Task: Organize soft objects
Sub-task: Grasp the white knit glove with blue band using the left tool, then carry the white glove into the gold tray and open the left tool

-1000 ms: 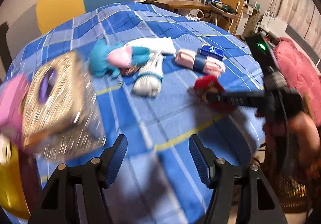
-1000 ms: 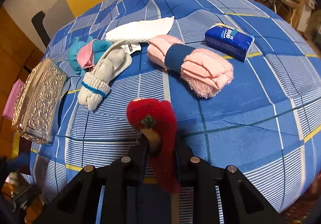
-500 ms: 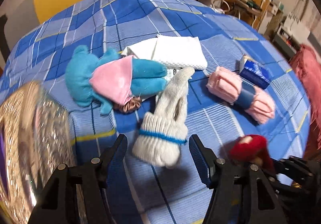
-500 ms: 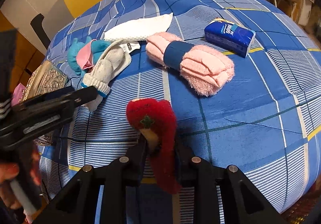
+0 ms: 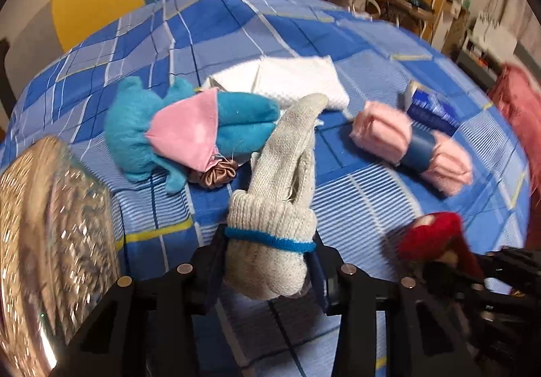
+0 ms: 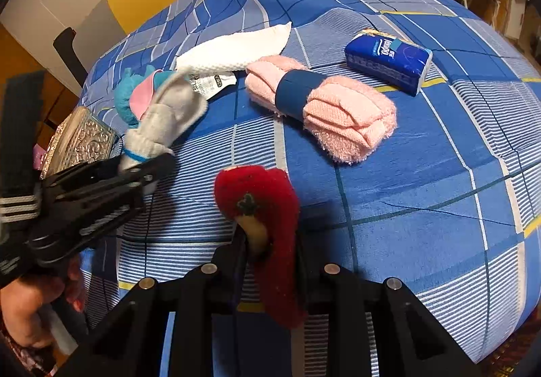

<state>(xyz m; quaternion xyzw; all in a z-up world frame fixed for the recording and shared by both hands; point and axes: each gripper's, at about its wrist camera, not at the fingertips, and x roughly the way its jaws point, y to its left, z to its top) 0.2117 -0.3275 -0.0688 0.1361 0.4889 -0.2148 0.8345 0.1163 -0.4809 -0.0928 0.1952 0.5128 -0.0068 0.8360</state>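
On the blue plaid table: soft things lie scattered — two of them already taken up.
Step in hand: the left gripper (image 5: 268,270) has just been closing its jaws, and they now pinch the cuff end of the grey knit glove (image 5: 280,194), whose fingers rest against the blue plush toy (image 5: 189,130).
Right side: the right gripper (image 6: 268,241) has its jaws clamped on the red plush piece (image 6: 267,204), held just above the cloth.
Next move, as I judge it: lift the glove clear and carry it to the silver embossed box (image 5: 50,241) at the left edge — probably the destination, though I cannot be sure.
Around: a rolled pink towel (image 6: 324,106) with a dark band, a white cloth (image 6: 233,49), a blue tissue pack (image 6: 389,62).
In the way: the glove's fingertips may drag the plush toy or the small brown scrunchie (image 5: 214,174) beside it.
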